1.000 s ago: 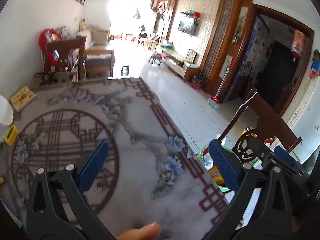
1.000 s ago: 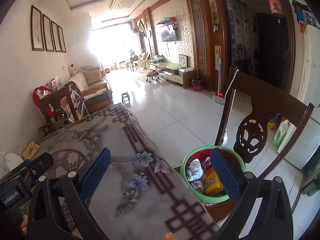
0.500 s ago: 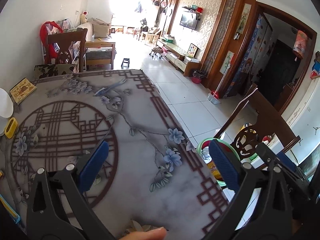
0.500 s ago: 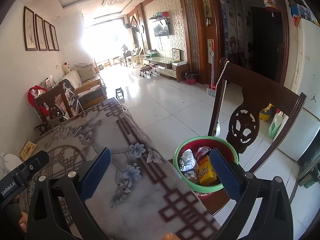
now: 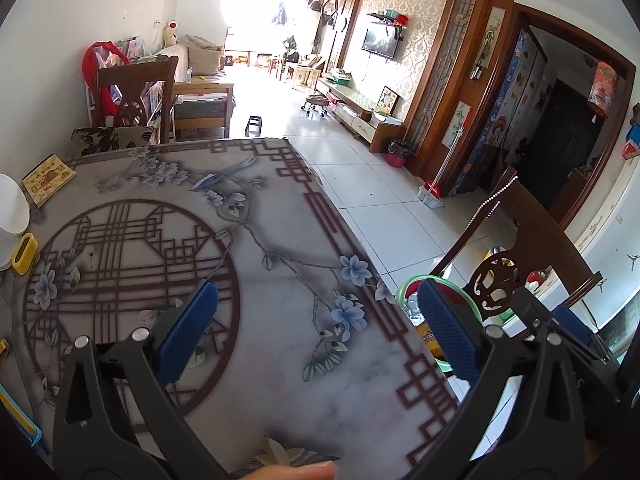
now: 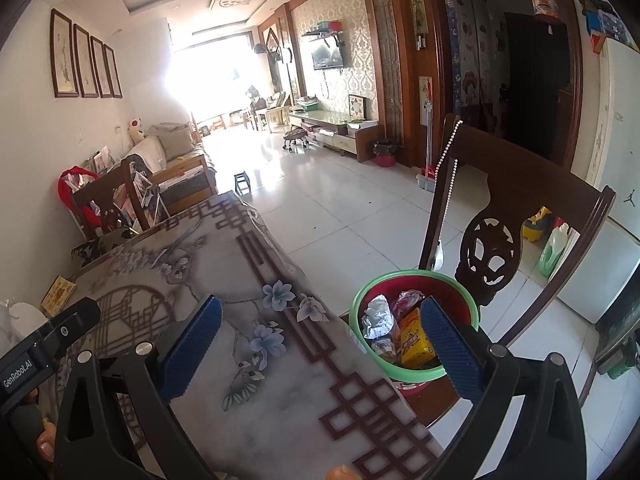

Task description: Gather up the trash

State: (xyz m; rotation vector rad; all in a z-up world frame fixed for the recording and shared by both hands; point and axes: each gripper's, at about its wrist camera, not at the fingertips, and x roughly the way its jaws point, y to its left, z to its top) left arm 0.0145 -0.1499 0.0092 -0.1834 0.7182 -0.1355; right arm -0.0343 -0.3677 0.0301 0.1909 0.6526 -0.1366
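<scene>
— Both grippers first: how did they stand?

— Left gripper (image 5: pixel 316 332) hung over the counter (image 5: pixel 280 240) with its blue fingers (image 5: pixel 188 332) spread wide and nothing between them. Right gripper (image 6: pixel 320 340) was the same, wide apart and empty, straddling the counter edge.

— And the trash?

— It lay in a green-rimmed basin (image 6: pixel 356 308) with a red inside, sitting on the seat of a dark wooden chair (image 6: pixel 520 216) just beside the counter's right edge. In it were a crumpled silver wrapper (image 6: pixel 376 316), a yellow packet (image 6: pixel 414 338) and a reddish wrapper (image 6: pixel 406 300). From the left wrist only part of the basin's rim (image 5: pixel 404 292) showed past the counter edge.

— Anything on the counter itself?

— At its left side, a small yellow object (image 5: pixel 25 252), a white rounded thing (image 5: pixel 12 212) cut off by the frame, and farther back a flat yellow booklet (image 5: pixel 48 178).

— Beyond that?

— Another wooden chair (image 5: pixel 136 96) at the far end, then tiled floor (image 6: pixel 340 200) running to a bright window.
</scene>
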